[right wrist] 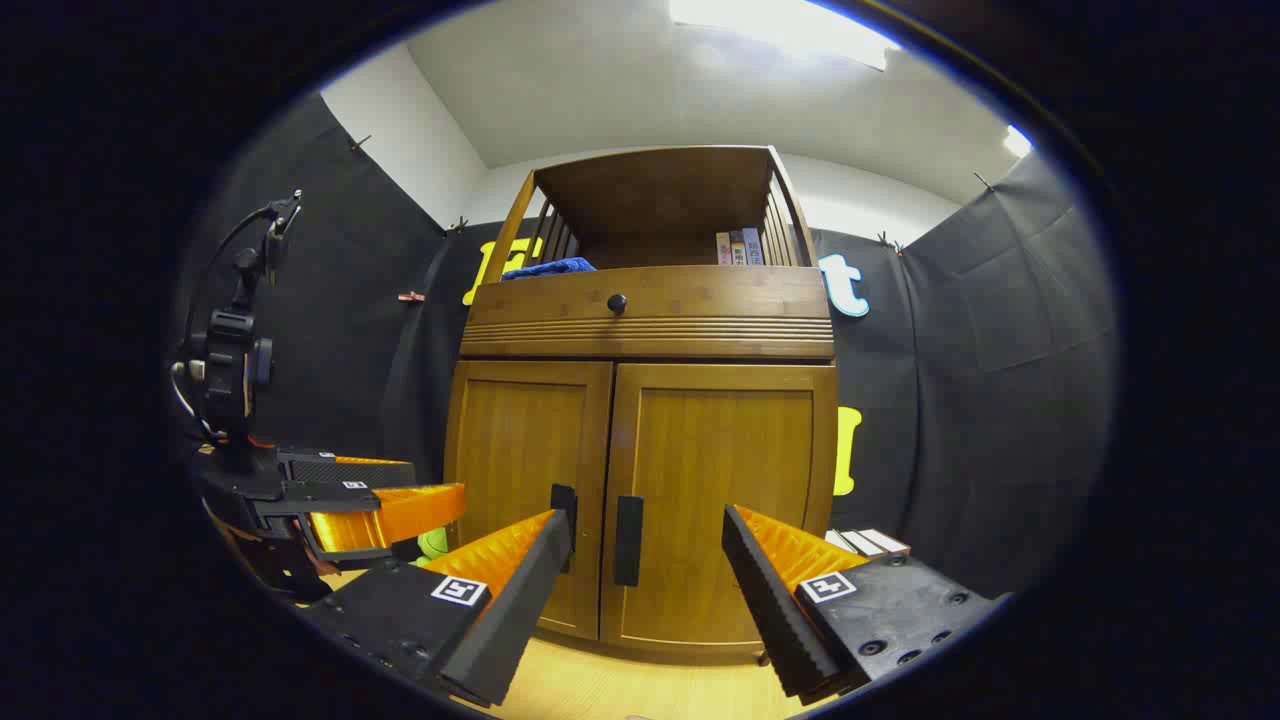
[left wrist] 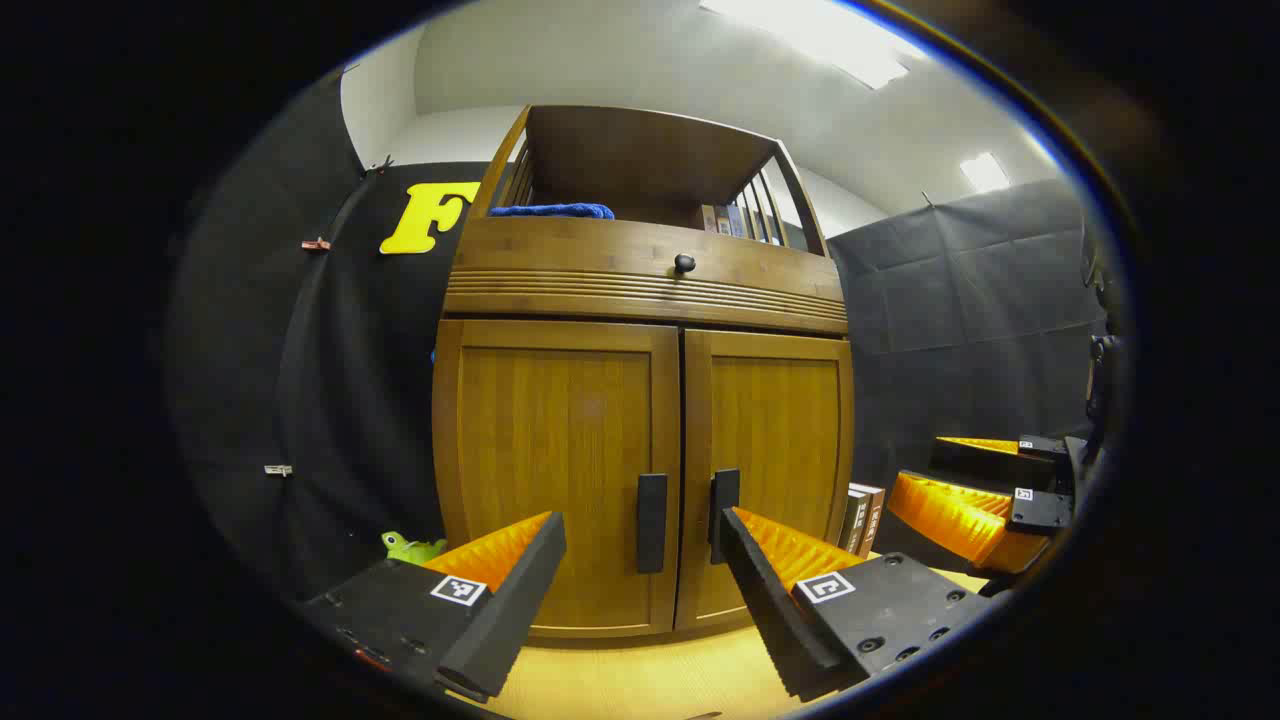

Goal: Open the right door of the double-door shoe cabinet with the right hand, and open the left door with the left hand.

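left claw [left wrist: 640, 560] hanging released before left door [left wrist: 560, 470] | right claw [right wrist: 645, 575] hanging released before right door [right wrist: 725, 490] | both doors sitting closed

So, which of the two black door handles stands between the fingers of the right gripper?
The right door's handle. In the right gripper view it stands in the gap of the open right gripper, while the left door's handle is partly hidden behind one finger.

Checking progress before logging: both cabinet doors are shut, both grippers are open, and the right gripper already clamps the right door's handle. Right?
Not quite. In the right gripper view the right gripper is open, short of the right door's handle, gripping nothing. The rest stands.
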`<state>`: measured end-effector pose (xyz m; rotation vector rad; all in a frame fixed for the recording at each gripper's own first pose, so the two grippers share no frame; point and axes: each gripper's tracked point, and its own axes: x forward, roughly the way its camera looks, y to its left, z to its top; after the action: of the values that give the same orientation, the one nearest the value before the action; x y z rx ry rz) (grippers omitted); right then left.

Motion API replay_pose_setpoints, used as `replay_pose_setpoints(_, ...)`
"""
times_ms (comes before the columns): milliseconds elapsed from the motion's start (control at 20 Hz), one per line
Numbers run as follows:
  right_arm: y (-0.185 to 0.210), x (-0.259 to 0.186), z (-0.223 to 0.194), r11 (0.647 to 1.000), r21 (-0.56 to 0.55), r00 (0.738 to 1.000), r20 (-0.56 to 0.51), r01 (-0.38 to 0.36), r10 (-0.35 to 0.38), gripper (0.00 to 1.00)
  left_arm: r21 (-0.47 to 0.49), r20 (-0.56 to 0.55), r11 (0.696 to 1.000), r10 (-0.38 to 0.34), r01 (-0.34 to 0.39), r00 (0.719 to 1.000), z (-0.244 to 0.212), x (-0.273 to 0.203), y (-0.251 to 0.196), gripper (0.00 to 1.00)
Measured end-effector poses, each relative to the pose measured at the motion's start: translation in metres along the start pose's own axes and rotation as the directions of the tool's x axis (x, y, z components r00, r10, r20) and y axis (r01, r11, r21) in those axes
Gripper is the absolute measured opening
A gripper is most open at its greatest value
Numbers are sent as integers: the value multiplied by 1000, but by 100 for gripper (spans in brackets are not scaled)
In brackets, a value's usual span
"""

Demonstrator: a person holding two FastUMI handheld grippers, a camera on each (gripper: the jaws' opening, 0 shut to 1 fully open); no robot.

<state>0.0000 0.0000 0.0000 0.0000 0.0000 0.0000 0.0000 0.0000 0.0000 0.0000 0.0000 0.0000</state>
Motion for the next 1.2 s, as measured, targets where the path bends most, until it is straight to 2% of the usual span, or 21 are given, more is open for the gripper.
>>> replay_pose_setpoints(150, 2, 5, -3, 1000, -3, 1000, -3, -3, 3, 95, -6, 16, 1000, 15, -14, 1000, 5, 1, 7, 96)
replay_pose_setpoints(750, 7, 27, -23, 1000, 7, 998, -61, -28, 28, 97, 4, -11, 1000, 11, -11, 1000, -2, 15, 11, 97)
replay_pose_setpoints(950, 12, 35, -23, 999, 12, 997, -64, -44, 45, 97, 22, -12, 1000, 20, -20, 1000, -2, 11, 14, 97)
replay_pose_setpoints(1200, 12, 45, -32, 999, 23, 996, -82, -45, 47, 97, 22, -24, 1000, -3, 4, 1000, -6, 0, 5, 98)
